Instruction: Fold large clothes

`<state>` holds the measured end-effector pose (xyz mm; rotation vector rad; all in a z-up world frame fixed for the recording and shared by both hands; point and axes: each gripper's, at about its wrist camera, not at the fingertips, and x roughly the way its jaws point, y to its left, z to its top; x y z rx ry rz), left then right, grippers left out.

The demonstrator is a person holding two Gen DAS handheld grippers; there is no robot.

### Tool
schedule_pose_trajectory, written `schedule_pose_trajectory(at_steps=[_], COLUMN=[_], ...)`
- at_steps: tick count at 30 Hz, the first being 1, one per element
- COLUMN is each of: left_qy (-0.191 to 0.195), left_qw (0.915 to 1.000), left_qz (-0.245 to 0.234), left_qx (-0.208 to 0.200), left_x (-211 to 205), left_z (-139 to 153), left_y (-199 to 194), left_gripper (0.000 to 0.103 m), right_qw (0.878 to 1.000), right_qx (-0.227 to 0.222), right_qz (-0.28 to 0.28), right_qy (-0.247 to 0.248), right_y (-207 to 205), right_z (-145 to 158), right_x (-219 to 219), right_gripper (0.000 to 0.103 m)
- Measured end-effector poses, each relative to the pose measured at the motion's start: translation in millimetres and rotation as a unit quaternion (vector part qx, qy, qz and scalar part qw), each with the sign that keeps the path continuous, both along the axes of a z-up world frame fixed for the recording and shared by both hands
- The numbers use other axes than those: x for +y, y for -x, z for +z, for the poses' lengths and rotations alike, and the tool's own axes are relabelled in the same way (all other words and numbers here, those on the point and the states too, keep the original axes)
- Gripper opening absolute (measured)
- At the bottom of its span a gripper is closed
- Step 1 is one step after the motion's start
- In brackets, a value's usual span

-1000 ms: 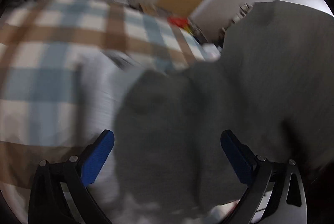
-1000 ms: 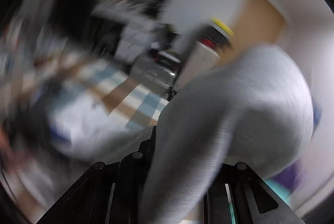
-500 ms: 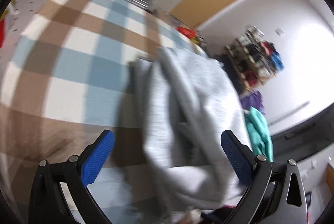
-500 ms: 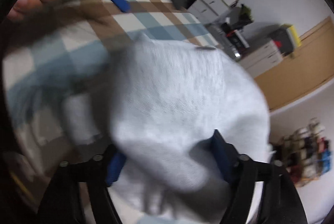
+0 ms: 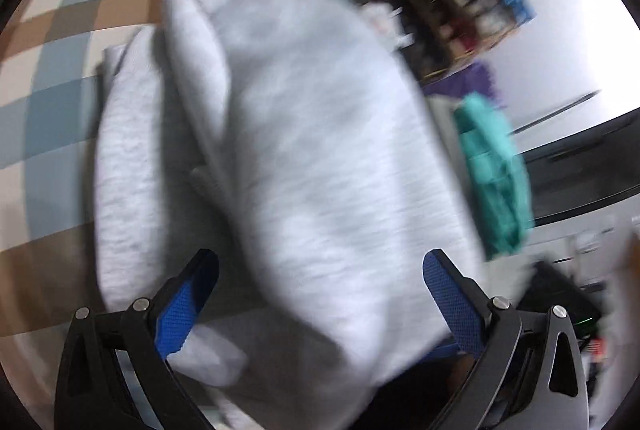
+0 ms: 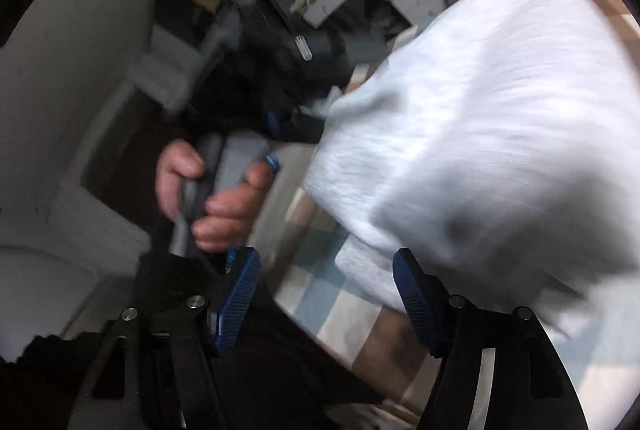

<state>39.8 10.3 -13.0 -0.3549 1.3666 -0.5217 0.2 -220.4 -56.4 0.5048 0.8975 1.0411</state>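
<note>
Jaws of the left gripper [image 5: 320, 294] stand wide, blue pads apart, above the bulky light-grey knit sweatshirt [image 5: 288, 149], which lies folded in layers on the blue-and-brown checked bedcover [image 5: 60, 41]; a second ago that cloth hung bunched and darker. From the right wrist, the right gripper [image 6: 326, 306] is spread too, gripping nothing, where it pinched fabric before. I'd say the fold has just been laid; next comes smoothing.

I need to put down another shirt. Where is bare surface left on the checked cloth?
In the left wrist view, the checked cloth lies bare to the left of the grey garment and beyond it. The right side is crowded: a teal cloth hangs there. In the right wrist view, only a narrow strip shows below the garment's edge.
</note>
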Motion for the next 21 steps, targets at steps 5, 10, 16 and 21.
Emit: schedule_pose_trajectory(at_steps=[5,10,16,21], left_qy=[0.065,0.067,0.031,0.006], left_qw=[0.9978,0.9975,0.9984,0.9986], left_qz=[0.004,0.019,0.047,0.052], left_qx=[0.013,-0.014,0.008,0.0], left_x=[13.5,27.2,51.1,63.3], left_z=[-11.3,5.6,-26.1,-22.4], left_y=[12.5,27.6,34.3,43.7], left_gripper=[0.026,0.009,0.006,0.014], right_qw=[0.994,0.991,0.983,0.969], right_qx=[-0.041,0.013,0.099,0.124], right_qz=[-0.095,-0.117,-0.026,0.014], right_qy=[-0.02,0.057,0.154,0.212], right_y=[-9.0,-68.5,-103.4,-117.3], right_z=[35.6,41.8,11.0,0.0], right_x=[-48.0,-30.5,1.1,15.9], right_gripper=[0.074,0.076,0.012,0.0])
